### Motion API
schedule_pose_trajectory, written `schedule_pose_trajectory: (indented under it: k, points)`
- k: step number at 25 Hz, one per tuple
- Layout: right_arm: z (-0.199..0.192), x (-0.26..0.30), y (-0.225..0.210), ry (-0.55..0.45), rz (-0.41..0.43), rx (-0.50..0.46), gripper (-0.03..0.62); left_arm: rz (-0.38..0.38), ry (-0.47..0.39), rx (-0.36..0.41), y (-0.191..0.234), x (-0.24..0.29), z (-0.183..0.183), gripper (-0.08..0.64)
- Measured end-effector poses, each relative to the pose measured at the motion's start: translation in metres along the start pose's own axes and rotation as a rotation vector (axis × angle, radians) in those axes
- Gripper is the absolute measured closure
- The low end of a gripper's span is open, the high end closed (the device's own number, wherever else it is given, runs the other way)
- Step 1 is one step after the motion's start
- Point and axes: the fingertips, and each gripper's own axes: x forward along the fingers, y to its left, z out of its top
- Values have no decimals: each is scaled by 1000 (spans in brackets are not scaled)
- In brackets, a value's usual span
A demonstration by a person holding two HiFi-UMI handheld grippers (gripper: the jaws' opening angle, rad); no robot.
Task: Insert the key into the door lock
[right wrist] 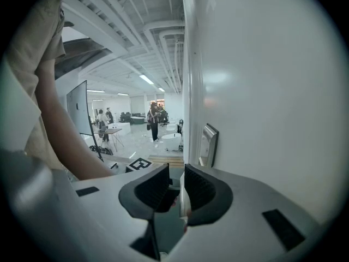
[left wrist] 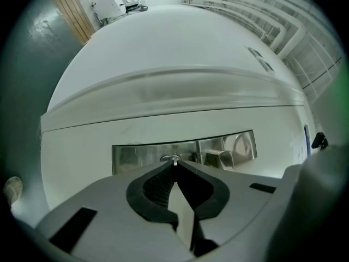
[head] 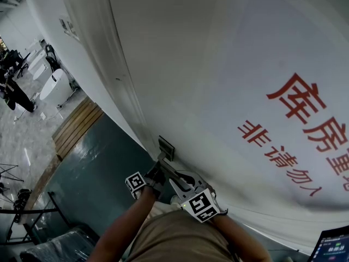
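Door [head: 218,64]: white, smooth, with a raised moulding along its frame side and large red characters [head: 308,113] printed across the panel. Lock plate [left wrist: 142,156]: brushed steel, set flat in the door, with an oval keyhole [left wrist: 170,158] near its middle. Left gripper [left wrist: 174,165]: held level against the plate, its jaws pressed together on the key [left wrist: 174,161], of which only a thin metal sliver shows at the tips, right at the keyhole. Right gripper [right wrist: 175,171]: just beside the left one and clear of the door, its jaws a little apart; a pale sliver in the gap cannot be identified. Floor [head: 92,173]: dark grey-green and glossy, meeting a slatted wooden platform [head: 76,125] along the wall. Room beyond: open hall with exposed ceiling ducts [right wrist: 158,31], strip lights [right wrist: 146,79], white seats [head: 54,86] and standing people [right wrist: 154,121]. Laptop [head: 332,249]: screen lit, at the lower right corner.
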Motion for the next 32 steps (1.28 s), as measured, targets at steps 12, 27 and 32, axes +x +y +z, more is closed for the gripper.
schedule_pose_trajectory:
  k: [12,27,32]
  points:
    - [9,0,-8,-15,-14,-9,500,-2,21,20,-5,5,-1,526]
    - [6,2,-4,-18,6,-1,500,9,17,26,-3,7,0,526]
    - [6,3,-3,-21,11,4,499,6,19,18,-1,8,-1,526]
